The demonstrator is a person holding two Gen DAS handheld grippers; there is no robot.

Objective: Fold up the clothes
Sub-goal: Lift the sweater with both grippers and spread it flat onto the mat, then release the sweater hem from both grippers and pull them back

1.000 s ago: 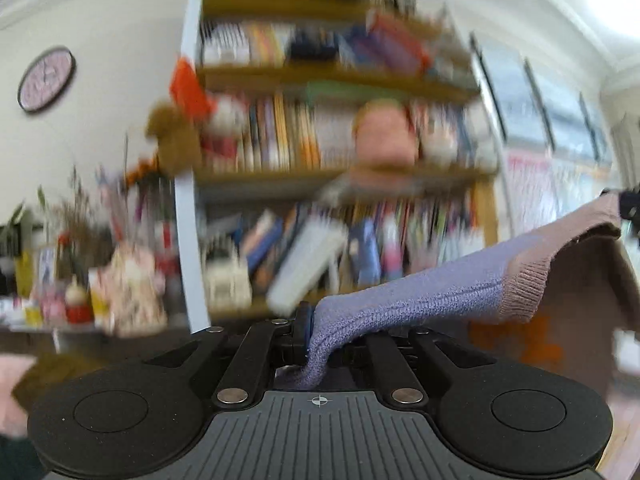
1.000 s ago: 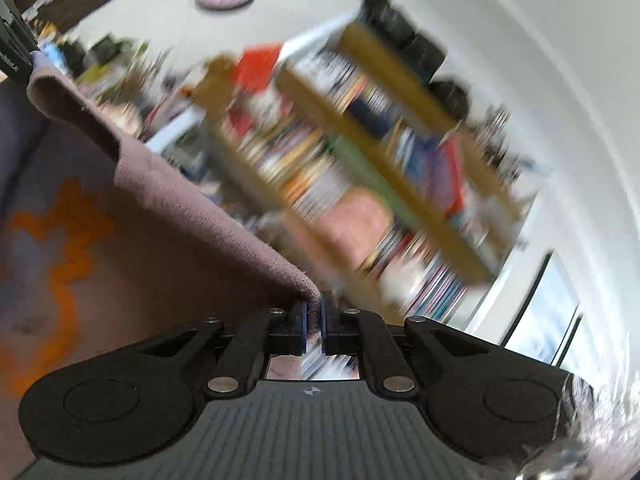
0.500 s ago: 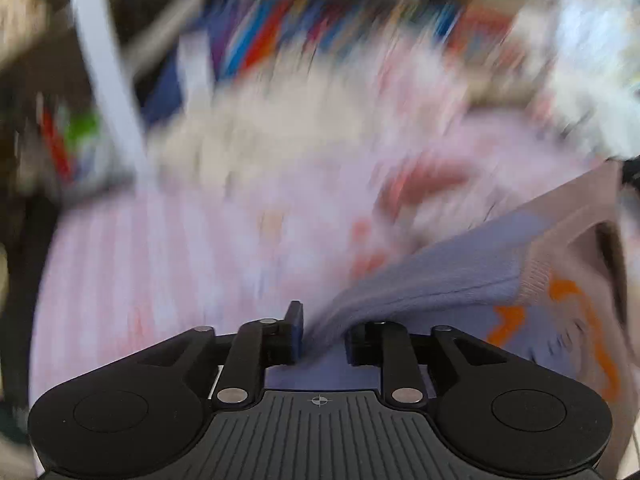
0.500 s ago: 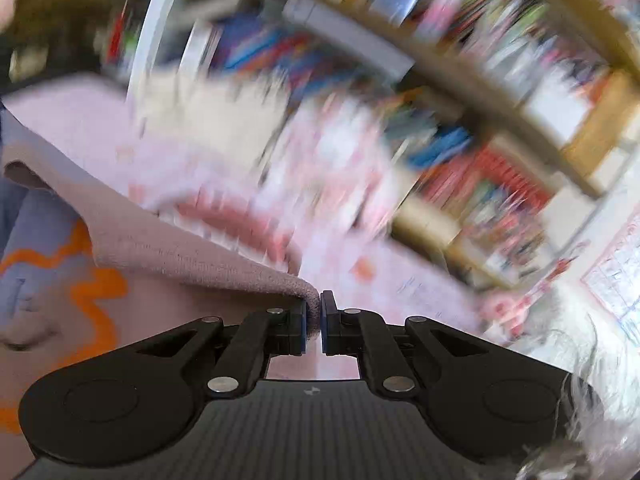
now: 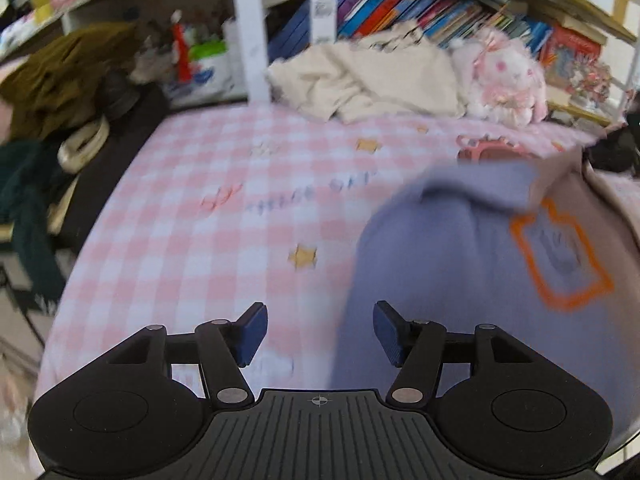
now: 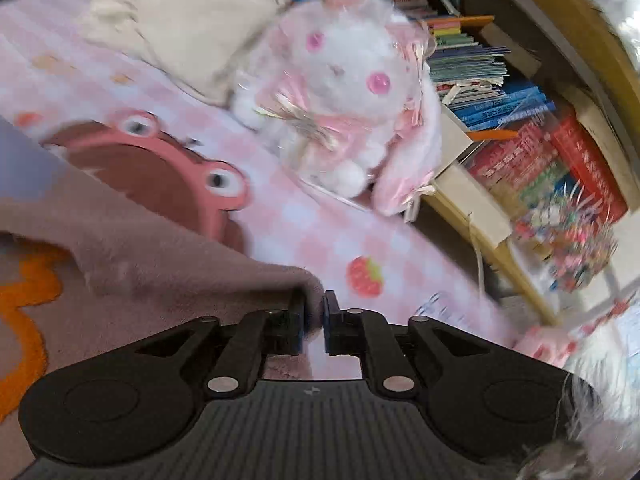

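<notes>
A lilac and dusty-pink knit sweater (image 5: 452, 256) with an orange outlined patch lies on the pink checked bed cover (image 5: 192, 240), to the right in the left wrist view. My left gripper (image 5: 318, 334) is open and empty just above the cover, with the sweater's lilac part beside its right finger. In the right wrist view my right gripper (image 6: 314, 320) is shut on the sweater's pink edge (image 6: 168, 264), low over the bed.
A cream garment (image 5: 360, 76) and a white and pink plush rabbit (image 6: 344, 112) lie at the far side of the bed against bookshelves (image 5: 420, 12). A pink frog-eyed item (image 6: 160, 168) sits behind the sweater. Dark clothes (image 5: 56, 80) are piled to the left of the bed.
Both grippers swung down from facing the bookshelves to the bed. My left gripper let go of the lilac sleeve and opened. My right gripper kept its hold on the pink edge.
</notes>
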